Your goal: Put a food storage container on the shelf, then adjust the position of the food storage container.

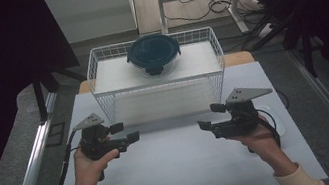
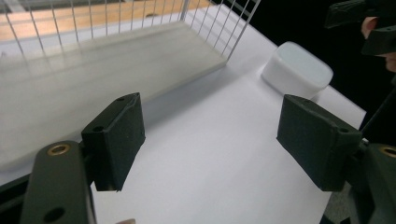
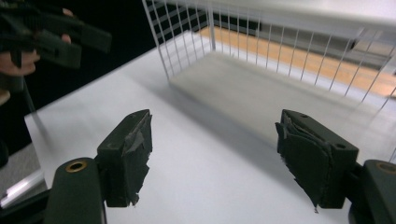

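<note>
A white wire rack stands at the far half of the white table, and everything else is placed against it. On its top shelf, near the middle, sits a round container with a dark teal lid; a clip tab on the lid's near edge faces the person, and the glass body under the lid looks clear. The lower shelf of the rack is a pale board.

In front of the rack, well short of its near edge, the left gripper hovers over the table with its jaws spread and only bare table between them. The right gripper is level with it, also in front of the rack, its jaws wide apart and pinching nothing. To the right of the rack's near corner lies a white rounded box on the table.
</note>
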A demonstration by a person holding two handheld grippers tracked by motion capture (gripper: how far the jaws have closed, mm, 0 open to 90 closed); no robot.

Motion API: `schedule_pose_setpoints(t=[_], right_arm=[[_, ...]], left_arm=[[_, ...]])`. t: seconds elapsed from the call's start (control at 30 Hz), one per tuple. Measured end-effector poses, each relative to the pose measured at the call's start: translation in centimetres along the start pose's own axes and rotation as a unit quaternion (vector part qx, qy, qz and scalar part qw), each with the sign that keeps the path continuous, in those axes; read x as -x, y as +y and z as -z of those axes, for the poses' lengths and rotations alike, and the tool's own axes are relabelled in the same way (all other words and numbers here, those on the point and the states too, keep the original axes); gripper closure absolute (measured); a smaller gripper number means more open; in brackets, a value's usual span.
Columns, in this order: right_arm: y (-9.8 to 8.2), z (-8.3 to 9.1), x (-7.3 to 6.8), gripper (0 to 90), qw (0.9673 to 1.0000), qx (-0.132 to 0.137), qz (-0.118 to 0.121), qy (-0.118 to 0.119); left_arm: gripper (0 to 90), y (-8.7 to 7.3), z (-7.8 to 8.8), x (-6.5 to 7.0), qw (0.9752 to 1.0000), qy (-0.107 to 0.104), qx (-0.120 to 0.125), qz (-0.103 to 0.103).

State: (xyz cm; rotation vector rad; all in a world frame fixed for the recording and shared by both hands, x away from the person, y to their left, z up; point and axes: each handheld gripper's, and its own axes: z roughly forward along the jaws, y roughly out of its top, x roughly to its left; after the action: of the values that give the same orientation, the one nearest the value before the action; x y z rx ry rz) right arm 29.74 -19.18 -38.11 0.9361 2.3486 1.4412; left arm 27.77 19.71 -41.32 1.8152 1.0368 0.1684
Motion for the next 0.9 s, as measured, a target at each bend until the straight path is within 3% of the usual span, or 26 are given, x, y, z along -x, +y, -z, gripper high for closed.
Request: schedule_pose_setpoints(t=[0.1,0.13,0.27,0.33,0.47,0.77,0.9], right_arm=[[-1.0,-0.2,0.3,26.4,0.9999,-0.01,-0.003,-0.002],[-1.3,-0.2,0.5,26.5,0.9999,-0.012,-0.006,-0.003],[-2.2,-0.5,0.9,26.6,0.9996,-0.023,-0.017,-0.008],[-3.2,-0.6,1.3,26.9,0.999,-0.032,-0.027,-0.014],[-4.1,-0.5,1.3,27.2,0.9981,-0.043,-0.032,-0.029],[-5.0,-0.7,1.9,27.5,0.9968,-0.059,-0.039,-0.036],[-4.8,-0.6,2.4,27.5,0.9969,-0.056,-0.041,-0.036]], left_arm=[[22.6,-0.9,-0.4,-0.4,1.0,0.006,-0.001,0.004],[22.6,-1.3,-0.7,-0.6,0.9998,0.009,-0.015,0.006],[22.4,-2.0,-1.3,-1.2,0.9995,0.006,-0.024,0.017],[22.3,-2.6,-1.7,-1.4,0.9991,0.023,-0.033,0.011],[22.4,-3.3,-2.1,-1.9,0.9987,0.015,-0.042,0.022],[22.2,-4.6,-2.9,-1.8,0.9973,0.026,-0.065,0.022],[21.7,-4.7,-2.7,-1.6,0.9974,0.028,-0.063,0.022]])
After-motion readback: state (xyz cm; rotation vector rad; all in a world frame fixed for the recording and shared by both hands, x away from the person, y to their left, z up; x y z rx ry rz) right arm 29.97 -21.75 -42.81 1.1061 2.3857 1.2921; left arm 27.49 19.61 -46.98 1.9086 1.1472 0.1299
